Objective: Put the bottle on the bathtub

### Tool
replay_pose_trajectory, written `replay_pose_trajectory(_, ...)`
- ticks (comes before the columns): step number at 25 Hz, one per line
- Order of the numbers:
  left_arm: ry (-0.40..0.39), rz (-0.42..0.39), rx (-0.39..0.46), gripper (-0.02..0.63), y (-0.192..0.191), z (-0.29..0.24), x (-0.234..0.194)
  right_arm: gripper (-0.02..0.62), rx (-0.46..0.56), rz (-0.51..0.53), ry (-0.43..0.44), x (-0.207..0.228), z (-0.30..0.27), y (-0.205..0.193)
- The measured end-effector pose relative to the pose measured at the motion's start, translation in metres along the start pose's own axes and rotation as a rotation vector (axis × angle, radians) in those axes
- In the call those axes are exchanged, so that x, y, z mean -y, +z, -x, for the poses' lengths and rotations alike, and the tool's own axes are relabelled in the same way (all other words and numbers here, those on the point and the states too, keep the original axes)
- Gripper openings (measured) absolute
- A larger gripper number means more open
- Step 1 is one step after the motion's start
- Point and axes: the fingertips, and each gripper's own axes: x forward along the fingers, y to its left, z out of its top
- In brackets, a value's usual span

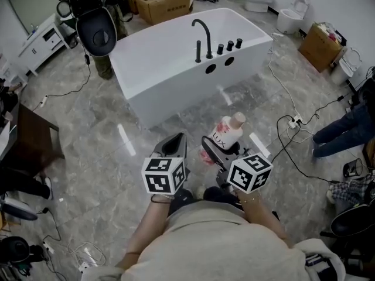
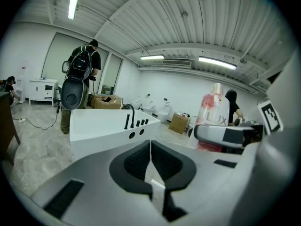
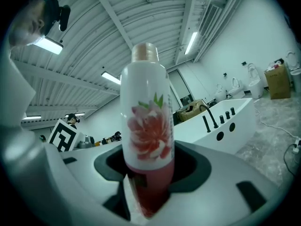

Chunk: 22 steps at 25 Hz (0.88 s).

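The bottle (image 1: pixel 229 132) is white with a pink flower print, red liquid and a beige cap. My right gripper (image 1: pixel 217 151) is shut on its lower body and holds it upright above the floor, a short way in front of the white bathtub (image 1: pixel 176 57). The right gripper view shows the bottle (image 3: pixel 146 126) upright between the jaws of the right gripper (image 3: pixel 146 185), with the bathtub (image 3: pixel 230 121) beyond. My left gripper (image 1: pixel 174 145) hangs beside it, shut on nothing. In the left gripper view its pads (image 2: pixel 141 161) meet, and the bottle (image 2: pixel 214 119) stands to the right.
A black faucet (image 1: pixel 202 37) and knobs sit on the tub's near rim. Cables and a power strip (image 1: pixel 295 122) lie on the marble floor at right. Cardboard boxes (image 1: pixel 167 2), toilets (image 1: pixel 291 13), a person with a backpack (image 2: pixel 83 86) and a dark table (image 1: pixel 32 136) surround the area.
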Motion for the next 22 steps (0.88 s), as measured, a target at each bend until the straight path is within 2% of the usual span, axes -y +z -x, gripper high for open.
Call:
replay_pose_trajectory(10,0.045,0.066,-0.018,0.011,-0.019,-0.025,0.006,0.227,-0.026,-0.035,0.046,0.036,0.002,-0.008)
replay_pose_trajectory(16,0.055,0.081,-0.023,0.011,-0.010,-0.044,0.006,0.227,-0.038,-0.052,0.072,0.052,-0.007,-0.001)
replay_pose_trajectory(22,0.045,0.085,-0.047,0.011,-0.003,-0.085,-0.014,0.227,-0.029,-0.054,0.002,0.090,-0.036,0.007)
